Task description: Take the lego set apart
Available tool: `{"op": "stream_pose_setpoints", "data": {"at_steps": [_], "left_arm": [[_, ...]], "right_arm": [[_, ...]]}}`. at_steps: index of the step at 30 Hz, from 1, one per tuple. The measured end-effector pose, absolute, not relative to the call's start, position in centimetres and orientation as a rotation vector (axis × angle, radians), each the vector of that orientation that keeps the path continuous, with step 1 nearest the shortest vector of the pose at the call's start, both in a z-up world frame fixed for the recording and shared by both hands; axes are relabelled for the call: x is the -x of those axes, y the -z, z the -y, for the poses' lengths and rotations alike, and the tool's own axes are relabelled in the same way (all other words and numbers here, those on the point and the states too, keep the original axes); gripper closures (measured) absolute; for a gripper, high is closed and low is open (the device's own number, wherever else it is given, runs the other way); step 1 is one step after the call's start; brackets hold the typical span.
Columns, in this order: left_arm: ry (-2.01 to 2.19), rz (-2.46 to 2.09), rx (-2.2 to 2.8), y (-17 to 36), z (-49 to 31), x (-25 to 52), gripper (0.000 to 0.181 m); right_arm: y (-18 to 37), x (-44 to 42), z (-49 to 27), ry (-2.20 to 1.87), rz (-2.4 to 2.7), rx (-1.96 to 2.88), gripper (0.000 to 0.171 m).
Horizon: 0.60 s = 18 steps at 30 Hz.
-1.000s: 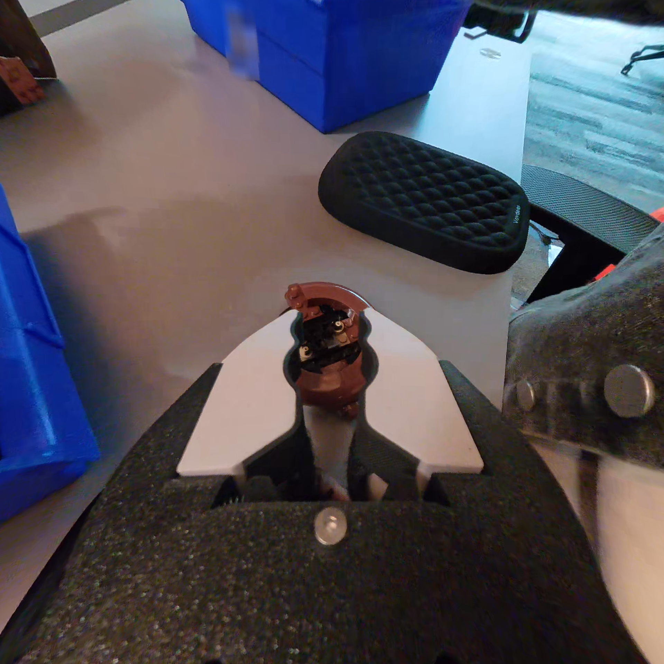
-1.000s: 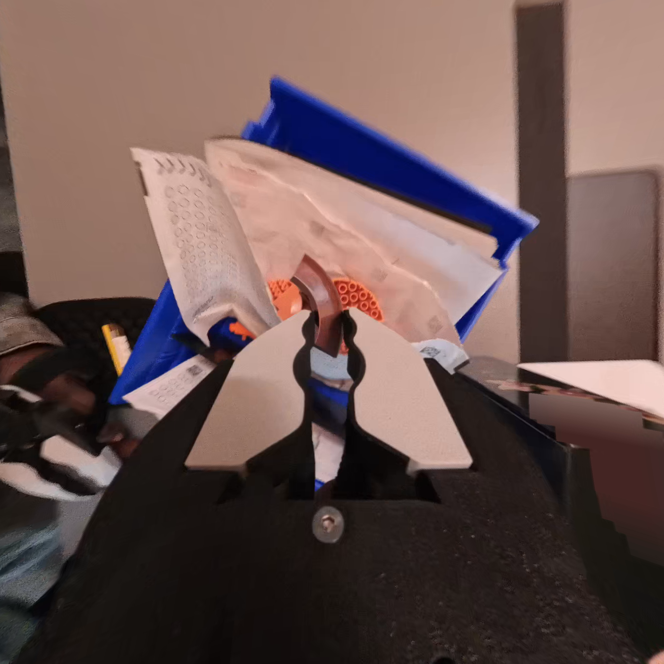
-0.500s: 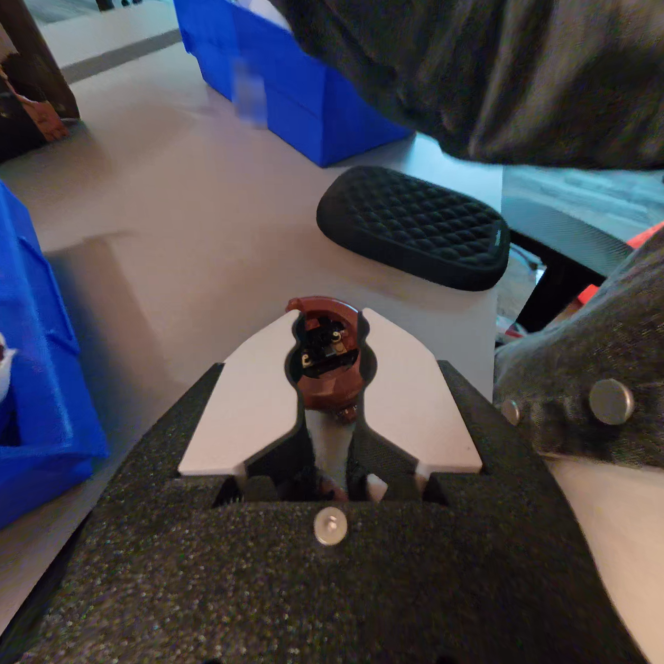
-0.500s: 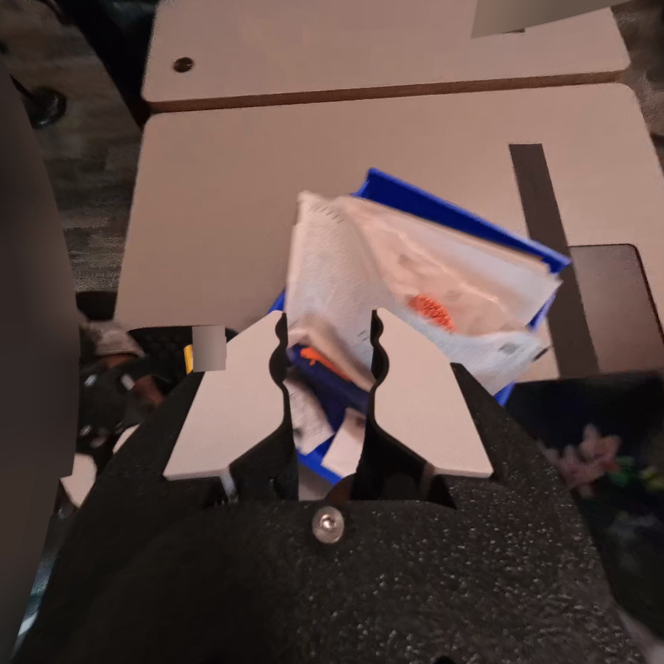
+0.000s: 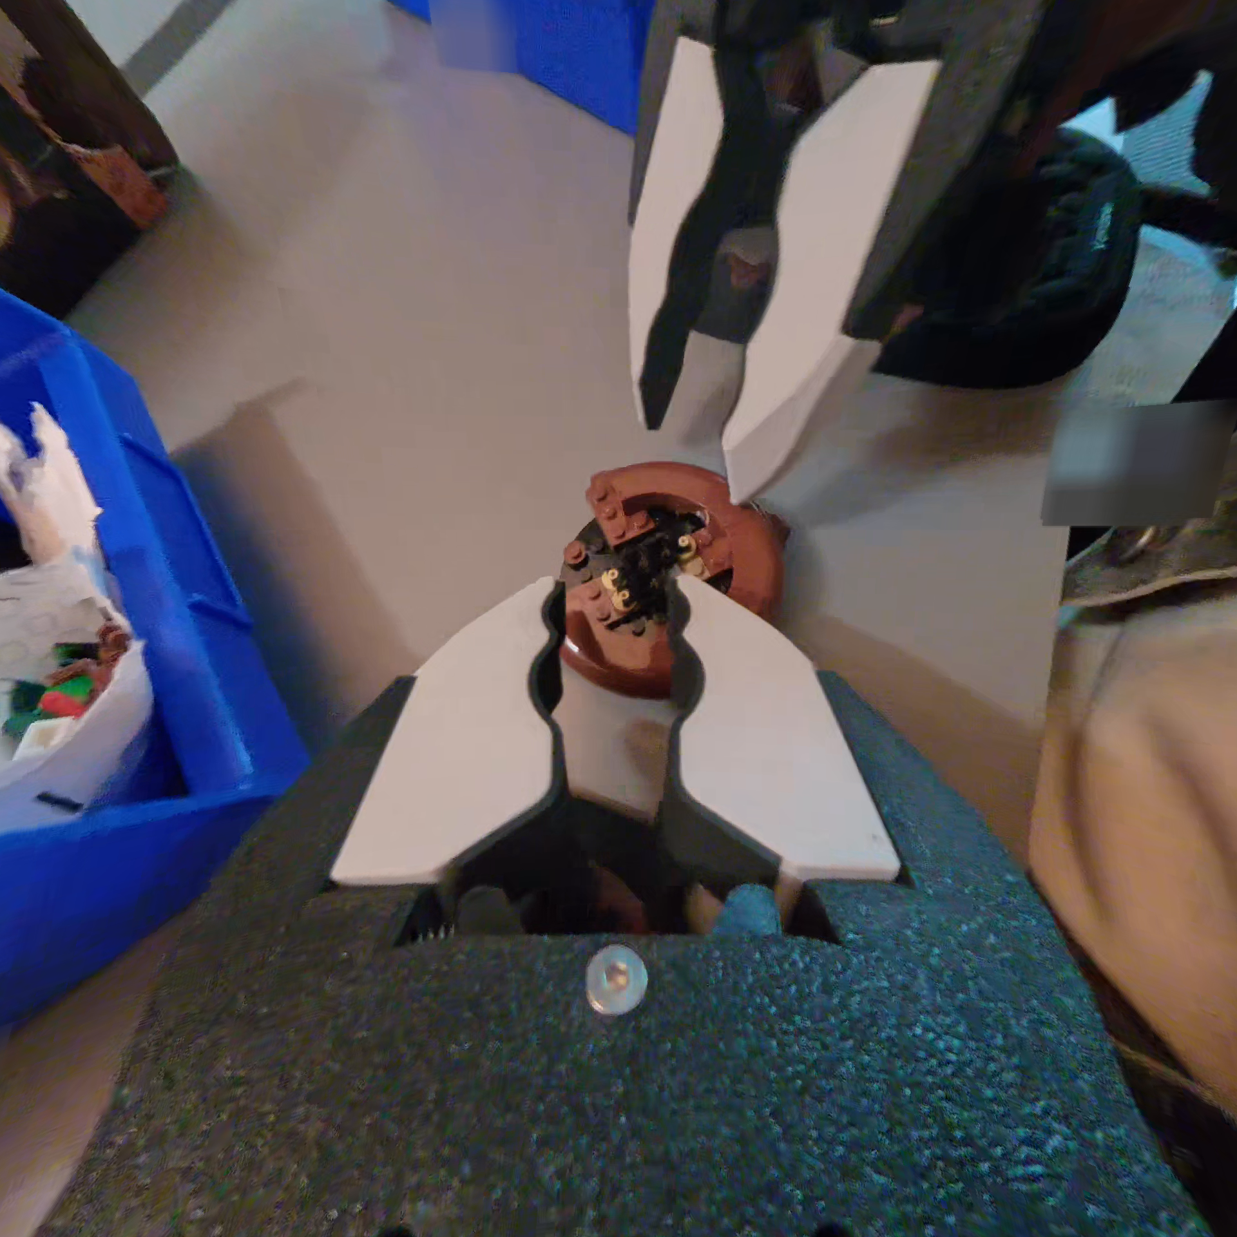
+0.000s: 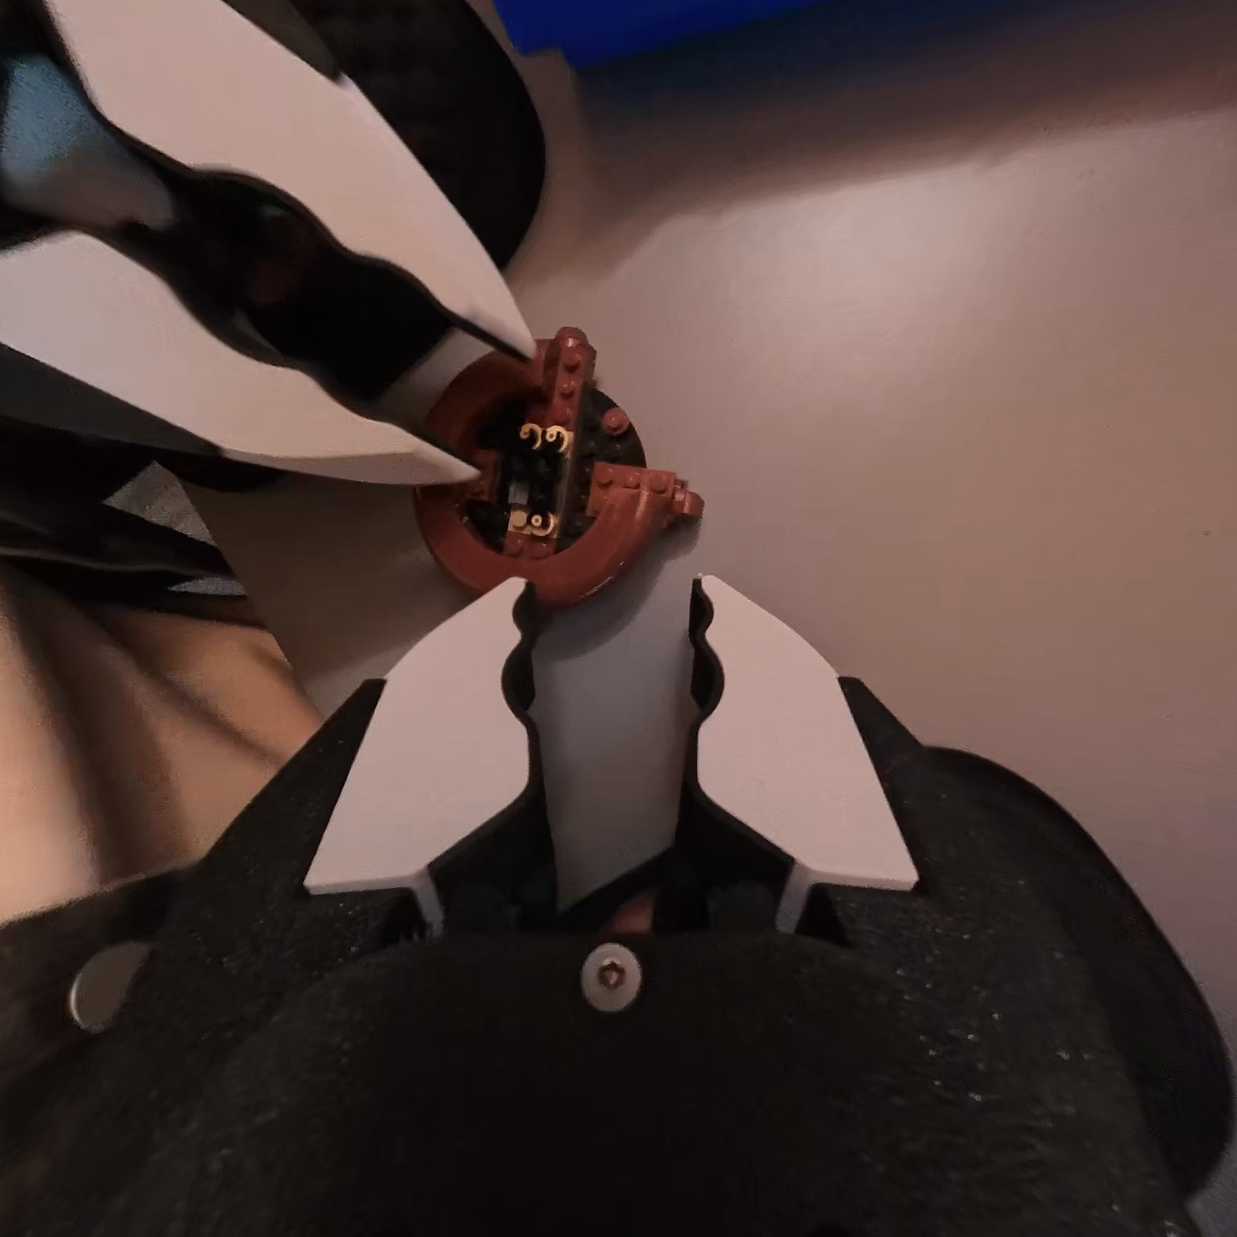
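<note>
On the pale grey tabletop (image 5: 375, 321), edge close on our right, open room lies leftward up to the blue plastic bin (image 5: 167, 602). We judge the round brown-and-black lego model (image 5: 659, 569) light, rigid, brittle at joints. Left gripper (image 5: 612, 589) pinches its near side; right gripper (image 6: 609, 582) gapes empty at the curved rim, our best hold.

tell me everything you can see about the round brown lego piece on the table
The lego piece is a small round build of glossy reddish-brown plastic: a curved outer ring with a section missing, studded brown plates, a black studded core and small gold curls inside. It sits on the pale table. The left claw grips its near side, fingers on either side. The right claw is open, its tips at the ring's far edge.
</note>
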State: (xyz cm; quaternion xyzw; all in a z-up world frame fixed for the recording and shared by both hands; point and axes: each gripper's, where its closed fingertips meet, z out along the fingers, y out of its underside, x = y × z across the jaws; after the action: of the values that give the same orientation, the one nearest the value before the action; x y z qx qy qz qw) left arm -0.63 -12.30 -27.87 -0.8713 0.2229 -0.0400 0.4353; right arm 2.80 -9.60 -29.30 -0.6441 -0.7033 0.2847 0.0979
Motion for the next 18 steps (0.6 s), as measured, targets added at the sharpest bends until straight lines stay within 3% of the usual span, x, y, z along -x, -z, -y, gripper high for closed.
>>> {"op": "stream_pose_setpoints", "data": {"at_steps": [6, 12, 18], "left_arm": [[0.132, -0.447, 2.302, 29.1, 12.5, 0.4, 0.159], [0.033, -0.293, 2.293, 29.0, 13.0, 0.6, 0.159], [0.051, -0.429, 2.186, 26.7, 12.4, 1.1, 0.154]], "right_arm": [[29.1, -1.5, 9.7, -0.886, 2.134, 1.848, 0.146], [28.2, -0.4, 9.5, -0.833, 2.145, 1.826, 0.144], [30.1, -0.8, 11.5, -0.867, 2.089, 1.915, 0.138]]}}
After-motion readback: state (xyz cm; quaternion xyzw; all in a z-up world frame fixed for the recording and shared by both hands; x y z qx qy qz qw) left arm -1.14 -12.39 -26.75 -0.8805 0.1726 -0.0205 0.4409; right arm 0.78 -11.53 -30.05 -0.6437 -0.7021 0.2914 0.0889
